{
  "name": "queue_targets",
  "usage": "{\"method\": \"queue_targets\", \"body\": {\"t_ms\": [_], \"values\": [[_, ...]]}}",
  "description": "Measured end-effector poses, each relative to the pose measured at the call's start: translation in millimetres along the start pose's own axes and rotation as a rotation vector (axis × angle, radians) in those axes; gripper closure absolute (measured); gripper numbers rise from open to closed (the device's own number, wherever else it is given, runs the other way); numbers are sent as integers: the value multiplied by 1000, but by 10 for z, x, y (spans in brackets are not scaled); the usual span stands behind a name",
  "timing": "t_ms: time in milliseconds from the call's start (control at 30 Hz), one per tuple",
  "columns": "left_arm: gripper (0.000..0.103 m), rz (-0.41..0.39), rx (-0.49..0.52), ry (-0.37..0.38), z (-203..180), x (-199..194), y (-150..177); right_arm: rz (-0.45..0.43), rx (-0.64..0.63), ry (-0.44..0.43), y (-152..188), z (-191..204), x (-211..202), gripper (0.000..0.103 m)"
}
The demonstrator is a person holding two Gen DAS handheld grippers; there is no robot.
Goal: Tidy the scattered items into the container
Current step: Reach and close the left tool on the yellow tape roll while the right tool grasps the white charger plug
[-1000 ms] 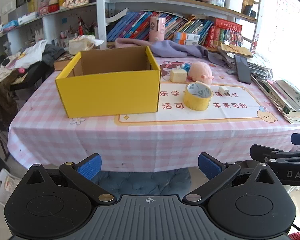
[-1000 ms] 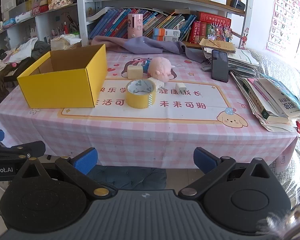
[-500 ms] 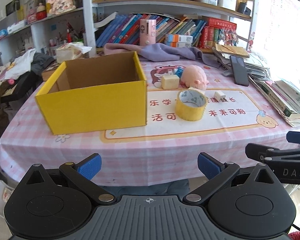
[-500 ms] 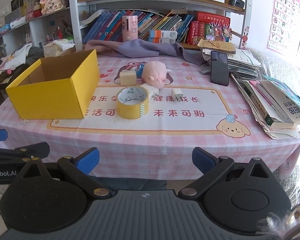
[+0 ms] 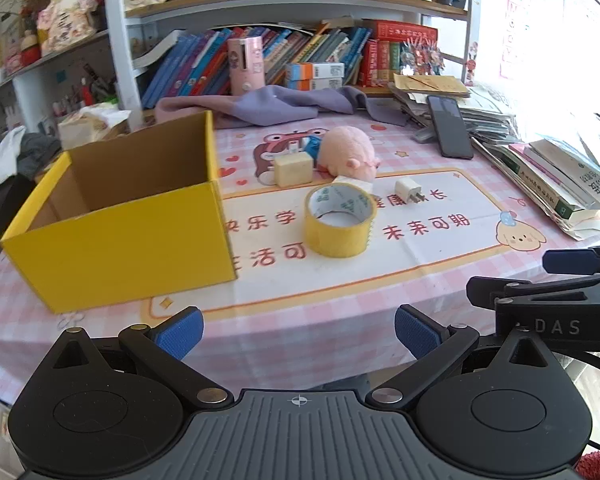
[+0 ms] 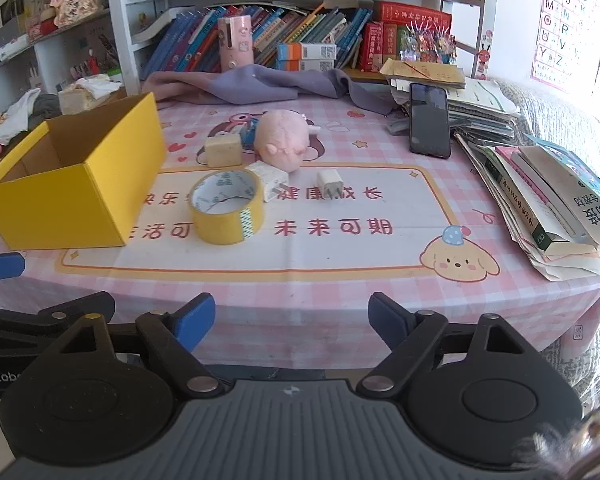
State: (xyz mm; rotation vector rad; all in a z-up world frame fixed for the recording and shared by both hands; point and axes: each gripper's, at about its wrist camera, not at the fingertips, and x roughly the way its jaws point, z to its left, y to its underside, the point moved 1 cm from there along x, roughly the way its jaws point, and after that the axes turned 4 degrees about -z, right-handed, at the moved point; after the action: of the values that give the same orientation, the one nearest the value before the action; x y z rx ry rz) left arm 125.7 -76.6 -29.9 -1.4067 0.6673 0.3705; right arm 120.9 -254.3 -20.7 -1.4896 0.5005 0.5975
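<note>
Nothing is tidied yet: my left gripper (image 5: 298, 330) and right gripper (image 6: 291, 318) hang wide open and empty, while the tape roll (image 6: 227, 207), pink toy (image 6: 282, 140), block (image 6: 223, 151) and chargers (image 6: 329, 184) lie right of the seemingly empty yellow box (image 6: 80, 196).

One yellow box (image 6: 72, 184), one tape roll (image 6: 228, 206), two chargers (image 6: 329, 182), one plush pig (image 6: 284, 140), one block (image 6: 223, 151).

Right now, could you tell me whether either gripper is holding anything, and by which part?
Nothing is held. The left gripper and right gripper are both open and empty, short of the table edge; the tape roll lies untouched.
</note>
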Motion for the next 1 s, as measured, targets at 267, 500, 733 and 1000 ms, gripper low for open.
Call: {"method": "queue_targets", "body": {"t_ms": [267,500,733,1000], "values": [[1,15,-14,9,-178,307,-216,27,-7,-8,-243,-277,293,22],[1,33,-45,4,-319,603,-447,50,-36,-54,-545,-539,608,28],[1,57,-58,-61,-426,994,-644,73,-84,-108,-833,-741,1059,28],[1,99,-81,-141,-471,1366,-808,124,-124,-190,-1061,-843,1571,34]]}}
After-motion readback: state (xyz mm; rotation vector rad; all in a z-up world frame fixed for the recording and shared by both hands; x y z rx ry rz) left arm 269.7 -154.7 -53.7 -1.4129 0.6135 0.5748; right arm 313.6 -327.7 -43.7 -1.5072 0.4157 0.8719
